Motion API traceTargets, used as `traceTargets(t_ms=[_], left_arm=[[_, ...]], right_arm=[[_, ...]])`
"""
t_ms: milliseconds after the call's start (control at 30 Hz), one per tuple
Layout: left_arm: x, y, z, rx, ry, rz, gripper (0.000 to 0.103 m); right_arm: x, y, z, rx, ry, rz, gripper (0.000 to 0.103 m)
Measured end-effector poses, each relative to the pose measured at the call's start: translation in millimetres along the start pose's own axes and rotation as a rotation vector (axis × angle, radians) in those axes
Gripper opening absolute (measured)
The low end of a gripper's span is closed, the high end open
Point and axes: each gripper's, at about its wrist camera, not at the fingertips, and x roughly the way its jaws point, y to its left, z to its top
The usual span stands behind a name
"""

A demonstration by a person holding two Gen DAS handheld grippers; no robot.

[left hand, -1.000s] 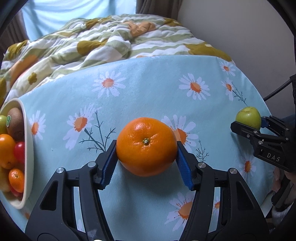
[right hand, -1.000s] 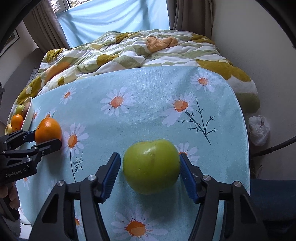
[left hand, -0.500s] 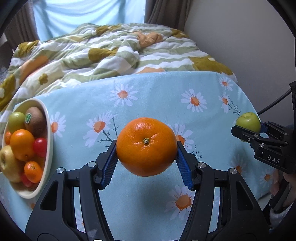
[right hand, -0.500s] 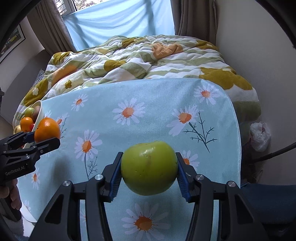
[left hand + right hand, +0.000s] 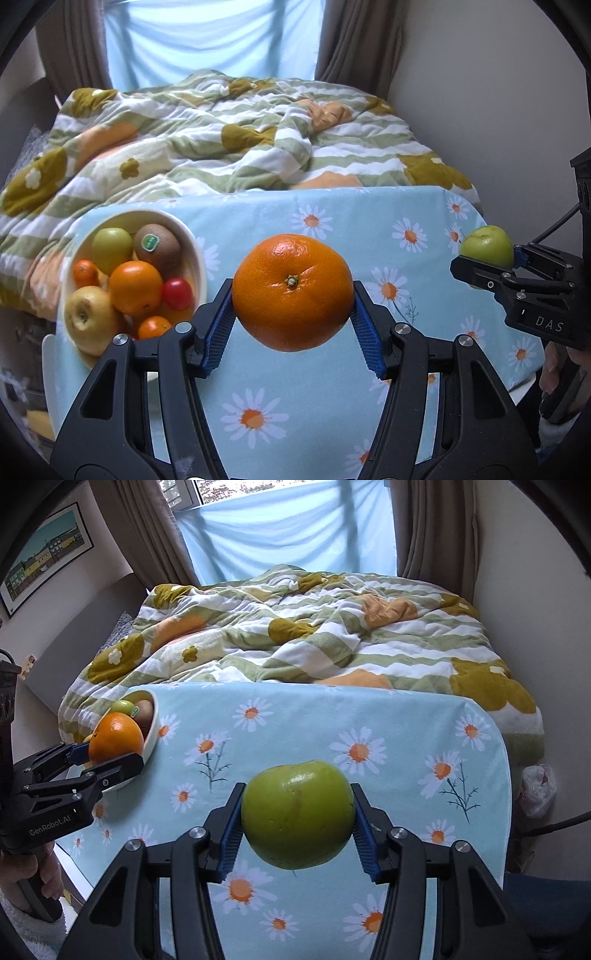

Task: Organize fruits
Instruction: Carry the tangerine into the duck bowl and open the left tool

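Note:
My left gripper is shut on a large orange and holds it above the daisy tablecloth, right of a white fruit bowl. The bowl holds several fruits, among them a kiwi and a green apple. My right gripper is shut on a green apple and holds it above the cloth. That apple also shows in the left wrist view at the far right. The orange shows in the right wrist view in front of the bowl.
A rumpled striped duvet lies on the bed behind the table. A wall stands close on the right. A white plastic bag lies on the floor past the table's right edge. The bowl sits near the table's left edge.
Both grippers have lifted their fruits off the cloth. The left gripper with the orange has moved left, bringing the bowl into fuller view.

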Motion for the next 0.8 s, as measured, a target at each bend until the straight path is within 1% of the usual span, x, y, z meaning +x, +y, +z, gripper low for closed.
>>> traceTargets(t_ms=[233, 400, 567, 800], left_arm=[[-23.6, 54.1, -2.0, -0.027, -0.017, 0.014, 0.066], [-31.9, 98.6, -3.0, -0.046, -0.018, 0.029, 0.066], [-31.4, 142.9, -3.0, -0.062, -0.007, 0.037, 0.066], [-18.7, 195.4, -1.4, -0.070, 0.018, 0.036, 0.066]], right_arm=[[8.9, 67.7, 19.4, -0.057, -0.009, 0.044, 0.049], [21.2, 111.7, 30.8, -0.081, -0.011, 0.073, 0.049], [36.8, 148.7, 40.6, -0.085, -0.014, 0.083, 0.049], [59.2, 182.9, 46.9, -0.066, -0.006, 0.072, 0.049]])
